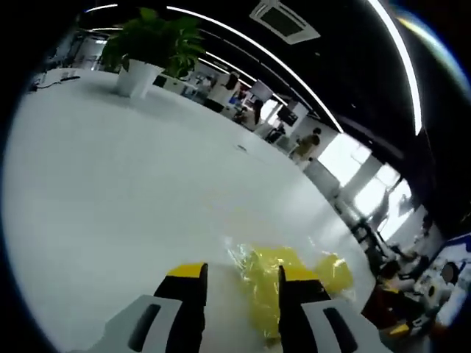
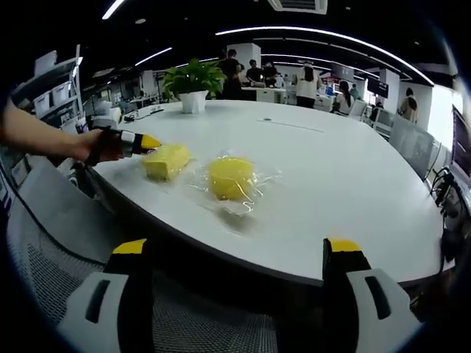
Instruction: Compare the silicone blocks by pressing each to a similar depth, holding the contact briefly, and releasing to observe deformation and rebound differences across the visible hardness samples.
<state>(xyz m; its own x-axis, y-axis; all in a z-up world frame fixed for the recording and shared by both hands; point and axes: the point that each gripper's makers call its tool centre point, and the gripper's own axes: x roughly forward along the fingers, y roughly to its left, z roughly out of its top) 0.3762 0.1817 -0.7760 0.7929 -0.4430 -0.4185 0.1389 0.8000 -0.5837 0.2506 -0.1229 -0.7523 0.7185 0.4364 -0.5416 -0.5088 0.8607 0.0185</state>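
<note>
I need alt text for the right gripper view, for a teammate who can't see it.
Two yellow silicone blocks in clear wrap, a rectangular block and a rounder block, lie on a white table. The left claw, held by a hand, sits beside the rectangular block; the right claw hangs open off the table's edge.

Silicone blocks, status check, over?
Left hand-held gripper open, touching one bagged yellow block. Right hand-held gripper open, clear of table. Second block untouched. Nothing obstructing.

Table: white table carrying two yellow blocks in clear wrap.
Left block: left gripper at its edge.
Right block: just beside it.
Right gripper: jaws wide apart, near.
Far: potted plant.
</note>
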